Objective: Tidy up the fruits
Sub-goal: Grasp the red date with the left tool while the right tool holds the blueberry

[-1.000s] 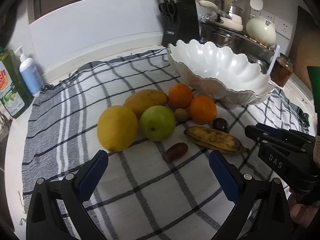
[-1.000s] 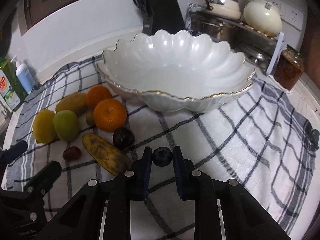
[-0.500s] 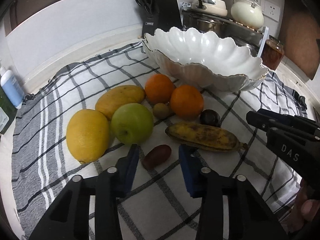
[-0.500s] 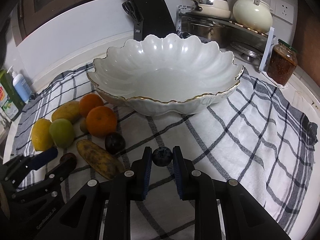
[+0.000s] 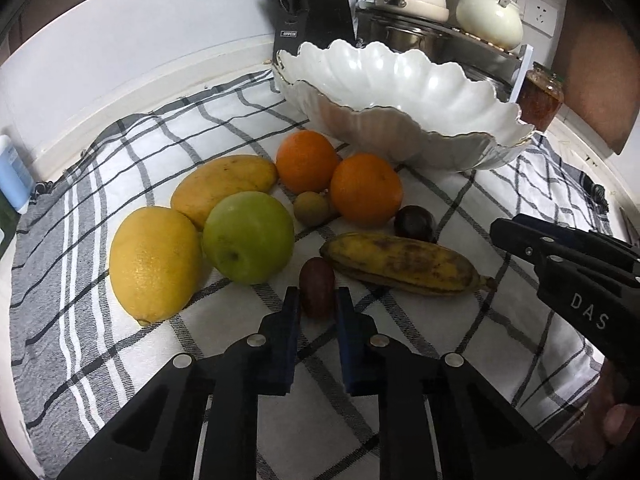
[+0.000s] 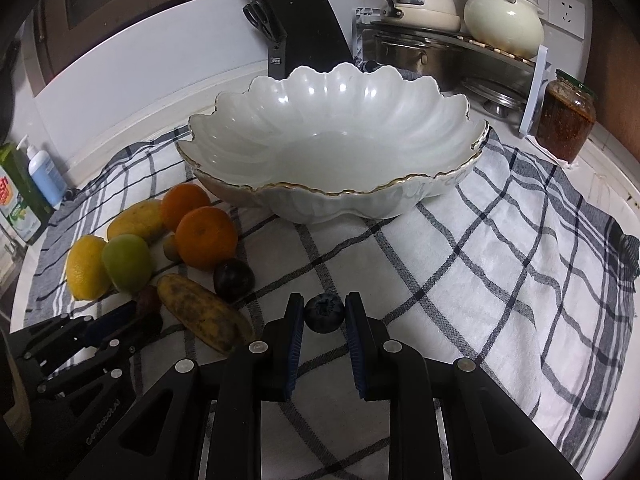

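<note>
The left gripper (image 5: 316, 300) has its fingers (image 5: 289, 312) closed against a small dark red fruit (image 5: 317, 285) lying on the checked cloth (image 5: 420, 344), its far end protruding beyond their tips. The right gripper (image 6: 324, 314) pinches a blueberry (image 6: 324, 313) between its fingertips, short of the scalloped white bowl (image 6: 332, 196).

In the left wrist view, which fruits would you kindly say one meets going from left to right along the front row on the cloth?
Lemon → green apple → small dark red fruit between the left gripper's fingers → banana.
</note>
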`<state>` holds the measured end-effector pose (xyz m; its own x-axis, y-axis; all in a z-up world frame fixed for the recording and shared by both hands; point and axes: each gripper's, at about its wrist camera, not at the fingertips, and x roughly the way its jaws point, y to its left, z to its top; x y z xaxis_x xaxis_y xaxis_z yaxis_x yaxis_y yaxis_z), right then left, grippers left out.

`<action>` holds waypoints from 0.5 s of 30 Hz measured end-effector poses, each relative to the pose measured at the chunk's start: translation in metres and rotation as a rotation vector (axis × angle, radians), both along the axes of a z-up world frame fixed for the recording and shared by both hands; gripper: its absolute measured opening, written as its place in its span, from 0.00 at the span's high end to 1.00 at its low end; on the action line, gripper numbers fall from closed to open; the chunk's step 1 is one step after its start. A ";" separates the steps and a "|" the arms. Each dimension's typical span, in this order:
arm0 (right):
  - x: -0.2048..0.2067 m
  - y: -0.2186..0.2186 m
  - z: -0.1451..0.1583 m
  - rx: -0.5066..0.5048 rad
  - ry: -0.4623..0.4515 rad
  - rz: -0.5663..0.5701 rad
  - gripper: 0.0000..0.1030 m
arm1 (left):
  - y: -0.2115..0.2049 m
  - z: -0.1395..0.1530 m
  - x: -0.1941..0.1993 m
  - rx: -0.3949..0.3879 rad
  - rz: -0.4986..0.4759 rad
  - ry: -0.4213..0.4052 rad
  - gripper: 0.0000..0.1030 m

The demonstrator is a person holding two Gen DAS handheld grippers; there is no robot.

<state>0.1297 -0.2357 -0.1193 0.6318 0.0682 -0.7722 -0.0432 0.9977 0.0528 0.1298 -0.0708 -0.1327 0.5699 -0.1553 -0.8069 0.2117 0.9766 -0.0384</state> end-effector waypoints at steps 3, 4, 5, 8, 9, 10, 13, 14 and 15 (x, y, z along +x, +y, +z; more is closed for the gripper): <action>-0.002 0.000 0.001 0.002 -0.003 -0.004 0.78 | 0.000 0.004 -0.003 -0.007 -0.007 -0.009 0.83; -0.002 0.000 0.002 0.003 -0.004 -0.005 0.78 | 0.000 0.005 -0.003 -0.008 -0.009 -0.013 0.83; -0.003 -0.001 0.003 0.004 -0.006 -0.006 0.78 | -0.001 0.007 -0.005 -0.008 -0.011 -0.017 0.83; -0.006 0.000 0.007 0.004 -0.013 -0.008 0.78 | 0.000 0.011 -0.007 -0.011 -0.014 -0.024 0.83; -0.007 0.000 0.009 0.004 -0.017 -0.009 0.78 | 0.001 0.013 -0.009 -0.012 -0.014 -0.027 0.83; -0.009 0.000 0.011 0.003 -0.021 -0.009 0.78 | 0.001 0.015 -0.010 -0.012 -0.015 -0.030 0.83; -0.013 0.000 0.016 0.005 -0.031 -0.010 0.78 | 0.002 0.022 -0.015 -0.014 -0.017 -0.045 0.83; -0.014 0.000 0.019 0.006 -0.036 -0.011 0.78 | 0.002 0.025 -0.016 -0.015 -0.018 -0.049 0.83; -0.016 0.000 0.022 0.006 -0.041 -0.011 0.78 | 0.002 0.028 -0.018 -0.016 -0.019 -0.055 0.83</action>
